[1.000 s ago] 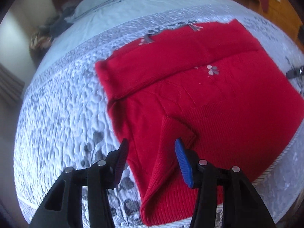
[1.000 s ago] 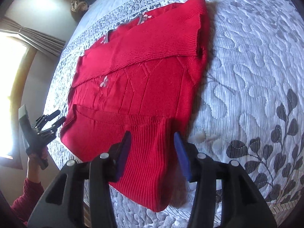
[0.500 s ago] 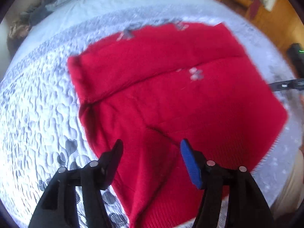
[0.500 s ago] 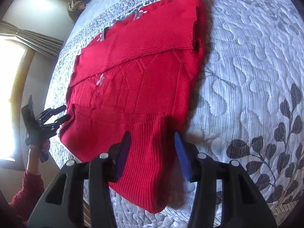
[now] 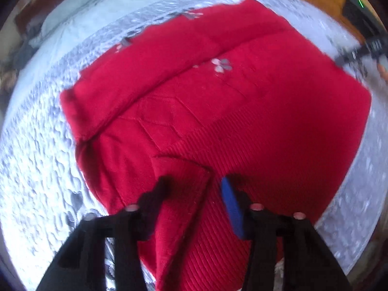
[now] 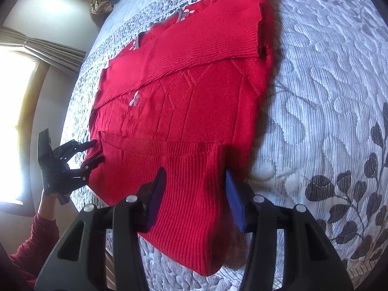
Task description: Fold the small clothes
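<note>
A bed [image 6: 327, 77] covered by a grey-and-white quilted spread with dark leaf prints fills both views. On it lies a red knitted sweater [image 6: 194, 101], spread flat, its sleeves folded across the chest and a small pale flower motif [image 5: 221, 65] stitched on the front. The ribbed hem faces the cameras.

The left tongs [image 5: 194, 191] point steeply down at the near left corner of the hem, where a ribbed flap [image 5: 179, 181] is turned up between the two black fingers. The jaws have just been closing and now stand narrow around that flap; the picture is blurred, so I cannot tell whether the pads press on it.

The right tongs [image 6: 195, 189] straddle the near right corner of the hem [image 6: 191, 218], at a middling gap, with the knit filling the space between the pads. Whether they pinch it I cannot tell.
</note>
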`<state>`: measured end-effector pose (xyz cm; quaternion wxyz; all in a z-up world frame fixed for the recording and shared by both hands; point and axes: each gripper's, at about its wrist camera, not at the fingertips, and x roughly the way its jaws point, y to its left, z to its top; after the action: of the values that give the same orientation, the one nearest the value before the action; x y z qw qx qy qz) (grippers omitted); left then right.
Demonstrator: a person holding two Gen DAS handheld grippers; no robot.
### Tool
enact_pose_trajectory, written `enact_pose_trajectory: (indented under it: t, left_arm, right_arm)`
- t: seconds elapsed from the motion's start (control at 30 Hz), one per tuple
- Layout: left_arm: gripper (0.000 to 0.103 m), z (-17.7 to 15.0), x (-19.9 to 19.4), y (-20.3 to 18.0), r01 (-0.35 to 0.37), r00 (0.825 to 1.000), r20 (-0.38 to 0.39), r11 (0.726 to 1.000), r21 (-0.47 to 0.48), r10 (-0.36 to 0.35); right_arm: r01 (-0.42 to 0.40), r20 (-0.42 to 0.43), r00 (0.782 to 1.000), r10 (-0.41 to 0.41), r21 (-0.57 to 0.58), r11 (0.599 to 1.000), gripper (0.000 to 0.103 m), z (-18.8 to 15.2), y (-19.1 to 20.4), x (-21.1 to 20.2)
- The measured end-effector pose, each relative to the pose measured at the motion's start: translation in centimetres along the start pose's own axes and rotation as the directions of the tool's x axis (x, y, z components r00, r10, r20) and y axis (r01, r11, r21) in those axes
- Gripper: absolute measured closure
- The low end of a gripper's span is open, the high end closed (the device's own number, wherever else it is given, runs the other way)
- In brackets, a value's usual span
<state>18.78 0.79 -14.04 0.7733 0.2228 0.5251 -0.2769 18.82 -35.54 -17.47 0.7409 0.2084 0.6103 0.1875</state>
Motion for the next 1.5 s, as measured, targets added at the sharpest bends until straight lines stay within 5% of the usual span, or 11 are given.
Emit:
enact_pose_trajectory:
  t: [0.07, 0.13, 0.23, 0.33, 0.4, 0.83, 0.9, 0.97, 1.07, 1.2, 1.5]
  left_arm:
    - [0.093, 0.1, -0.1, 1.4, 0.022, 1.0, 0.011, 0.997, -0.08, -0.021]
    - [0.095, 0.0, -0.3, 3.7, 0.101, 0.995, 0.026, 0.976, -0.194, -0.097]
    - [0.096, -0.4, -1.6, 5.7, 0.101, 0.993, 0.083, 0.951, -0.291, -0.08]
    - [0.081, -1.3, -3.5, 7.5, 0.171, 0.982, 0.141, 0.916, -0.363, -0.127]
    - [0.052, -1.7, -4.3, 7.9, 0.155, 0.981, 0.163, 0.923, -0.352, -0.102]
    - [0.04, -0.7, -0.1, 5.1, 0.073, 0.997, 0.037, 0.967, -0.242, -0.067]
    - [0.044, -0.6, 0.2, 5.0, 0.066, 0.998, 0.034, 0.967, -0.244, -0.059]
    - [0.067, -0.6, 0.5, 5.3, 0.057, 0.998, 0.029, 0.965, -0.257, -0.051]
    - [0.089, -0.4, 0.7, 6.3, 0.079, 0.997, 0.036, 0.95, -0.302, -0.071]
    - [0.096, -1.1, -0.6, 7.4, 0.141, 0.989, 0.098, 0.921, -0.363, -0.113]
    - [0.096, -1.2, -4.4, 7.5, 0.173, 0.971, 0.223, 0.907, -0.384, -0.091]
  right_arm:
    - [0.0, 0.0, 1.0, 0.0, 0.004, 1.0, 0.054, -0.1, -0.1, -0.1]
    - [0.003, 0.002, 1.0, -0.003, 0.001, 1.0, 0.054, -0.1, -0.2, -0.2]
    - [-0.006, 0.014, 1.0, 0.006, -0.014, 1.0, 0.052, -0.1, 0.2, -0.7]
    - [-0.006, 0.018, 1.0, 0.007, -0.051, 0.999, 0.05, 0.0, 0.7, -1.1]
    - [0.008, 0.02, 1.0, -0.006, -0.079, 0.997, 0.05, 0.3, 1.1, -1.1]
    - [0.205, -0.004, 0.977, -0.215, -0.294, 0.934, 0.046, 0.1, 2.8, 0.9]
    - [0.199, -0.003, 0.978, -0.21, -0.307, 0.931, 0.047, 0.0, 3.0, 1.1]
    - [0.201, -0.004, 0.977, -0.215, -0.334, 0.921, 0.079, -0.3, 3.4, 1.4]
    - [0.225, 0.026, 0.973, -0.23, -0.345, 0.911, 0.099, -0.4, 3.6, 1.0]
    - [0.124, 0.065, 0.992, -0.11, -0.299, 0.946, 0.099, -0.7, 3.0, -1.2]
    - [0.092, 0.146, 0.988, -0.053, -0.277, 0.956, 0.1, -1.2, 3.3, -4.7]
